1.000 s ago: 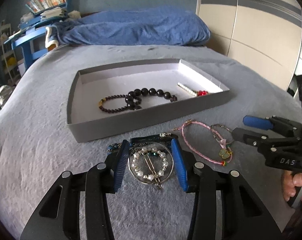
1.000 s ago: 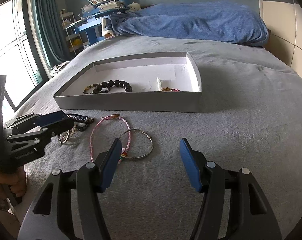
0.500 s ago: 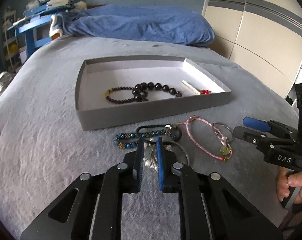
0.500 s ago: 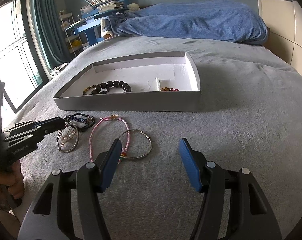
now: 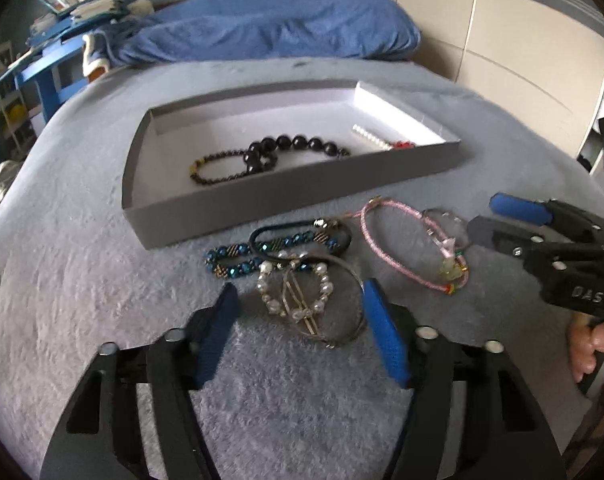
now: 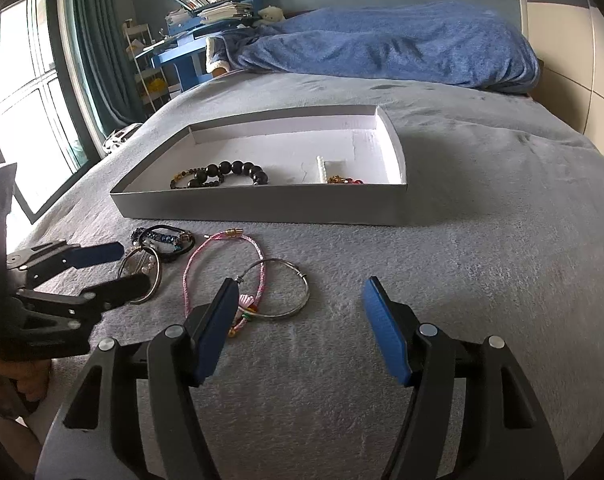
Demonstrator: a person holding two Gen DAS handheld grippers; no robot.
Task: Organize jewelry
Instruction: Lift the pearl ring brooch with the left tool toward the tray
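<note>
I see the pearl ring (image 5: 295, 294) lying flat on the grey bedspread (image 5: 81, 280), inside a thin metal bangle (image 5: 342, 300), right btwn my left tongs' blue pads. Left gripper (image 5: 299, 312) is wide open, one pad each side of the ring and bangle, gripping nothing; can't tell if the right pad touches the bangle's edge. Just beyond sit a black hair tie (image 5: 302, 232) and a blue bead bracelet (image 5: 237, 258), overlapping each other. To the right: pink cord bracelet (image 5: 406, 256) w/ a small charm, crossed over a silver bangle (image 6: 289, 292).

Right gripper (image 6: 299, 326) also wide open, empty, low over the bedspread; its left pad is in front of the pink cord's charm end, contact unclear.

Behind the loose pieces, the grey tray (image 5: 261, 204) holds a black bead bracelet (image 5: 297, 146), a thinner dark bead bracelet (image 5: 217, 166) and a white pearl strand (image 5: 368, 138) w/ a red bit. Blue blanket (image 5: 269, 28) at the far end of the bed.
</note>
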